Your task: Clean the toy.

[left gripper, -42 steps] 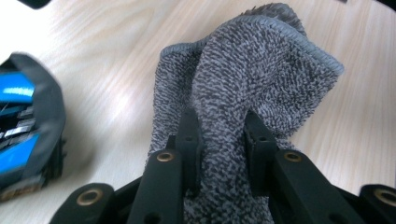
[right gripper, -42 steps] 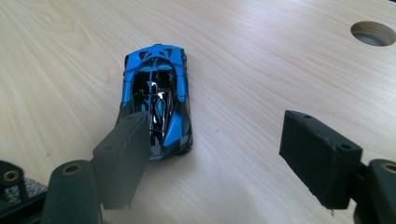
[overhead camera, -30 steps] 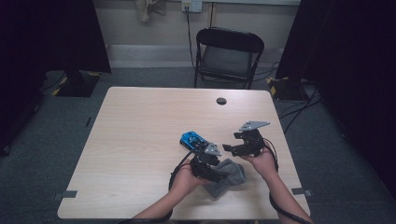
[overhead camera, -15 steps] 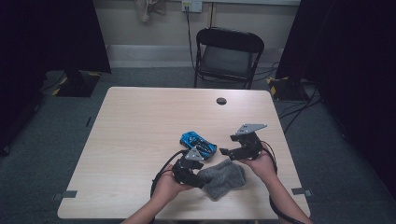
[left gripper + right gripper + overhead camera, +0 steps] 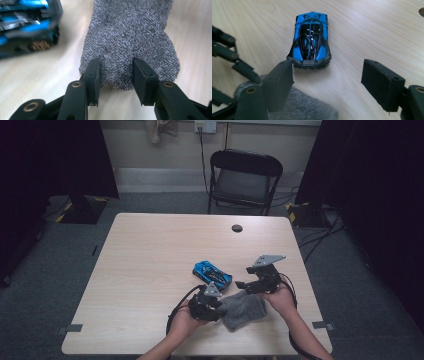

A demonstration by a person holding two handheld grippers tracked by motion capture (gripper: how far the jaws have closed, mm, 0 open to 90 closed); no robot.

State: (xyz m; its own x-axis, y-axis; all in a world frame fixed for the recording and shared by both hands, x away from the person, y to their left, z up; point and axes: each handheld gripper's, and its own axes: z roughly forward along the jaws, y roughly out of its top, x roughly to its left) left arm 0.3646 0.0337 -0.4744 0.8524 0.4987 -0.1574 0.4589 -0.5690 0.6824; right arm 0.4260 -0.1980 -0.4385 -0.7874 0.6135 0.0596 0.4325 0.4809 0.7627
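**Left jaws on the grey sock, right ones standing over the car**

So the grey sock (image 5: 243, 309) is lying flat near the lower right of the table (image 5: 150, 270) in the high view, right between my two hands. My left gripper (image 5: 214, 306) sits at its left end, low in the middle of the frame. In the left gripper view the sock (image 5: 130, 37) runs up from the jaws to the top edge, and its rounded near end sits between my two fingers (image 5: 91, 75). My jaws have just been closing in on it; the fabric bunches up between the pads and both pads look to be touching it, so I'd call it a pinch on the sock's end, with a fair gap left because of the thick fabric.

My right gripper (image 5: 248, 285) is at the sock's upper right edge in the high view, held above it. In the right gripper view my fingers (image 5: 279, 82) are spread wide with nothing between them but bare table. The sock (image 5: 304, 107) shows as a fuzzy grey patch at the bottom, under the left-hand finger; can't tell if that one touches it.

The blue toy car (image 5: 311, 40) sits just past the sock, upper middle of that view, close to my left-hand fingertip but apart from it. In the left gripper view the car (image 5: 27, 25) is a blur in the upper left corner.
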